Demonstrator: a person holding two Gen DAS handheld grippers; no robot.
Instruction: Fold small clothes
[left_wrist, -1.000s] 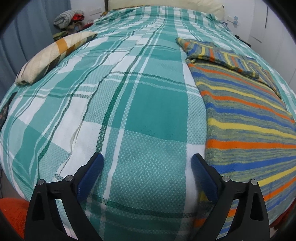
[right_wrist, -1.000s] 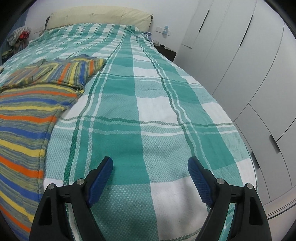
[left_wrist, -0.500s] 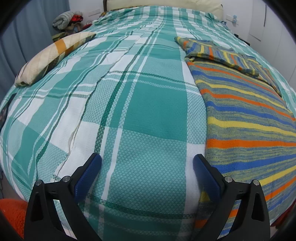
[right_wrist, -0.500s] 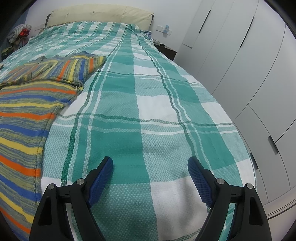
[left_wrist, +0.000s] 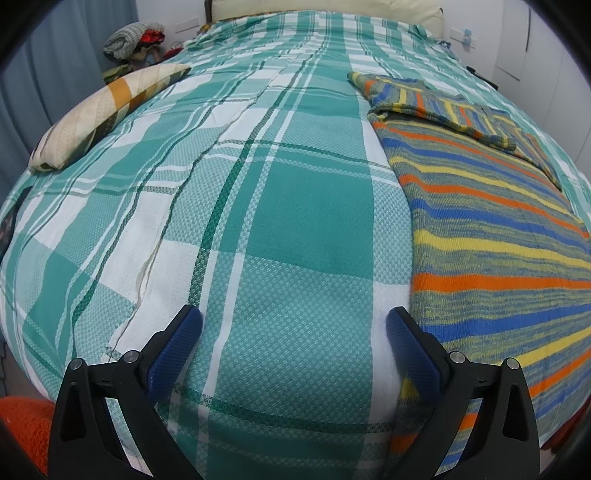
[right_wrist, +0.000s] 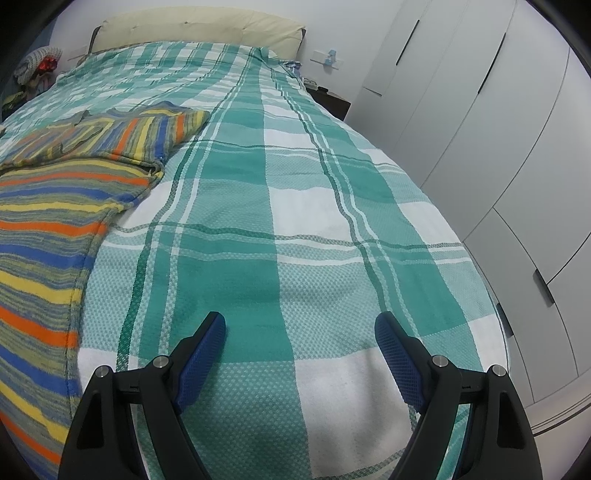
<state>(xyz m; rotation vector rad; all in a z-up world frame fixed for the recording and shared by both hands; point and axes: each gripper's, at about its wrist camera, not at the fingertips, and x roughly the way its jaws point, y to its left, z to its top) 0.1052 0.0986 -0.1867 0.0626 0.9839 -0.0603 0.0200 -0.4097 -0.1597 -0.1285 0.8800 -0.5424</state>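
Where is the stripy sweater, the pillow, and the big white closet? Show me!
stripy sweater (left_wrist: 498, 236), left wrist view, on the flat striped body.
pillow (left_wrist: 99, 110), left wrist view, on its cream top near the orange stripe.
white closet (right_wrist: 480, 122), right wrist view, on a door panel.

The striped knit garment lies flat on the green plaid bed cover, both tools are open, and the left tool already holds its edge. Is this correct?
Not quite. The left tool holds nothing: in the left wrist view its open jaws hover over the green plaid bed cover, beside the striped knit garment. The garment does lie flat, and the right tool is also open.
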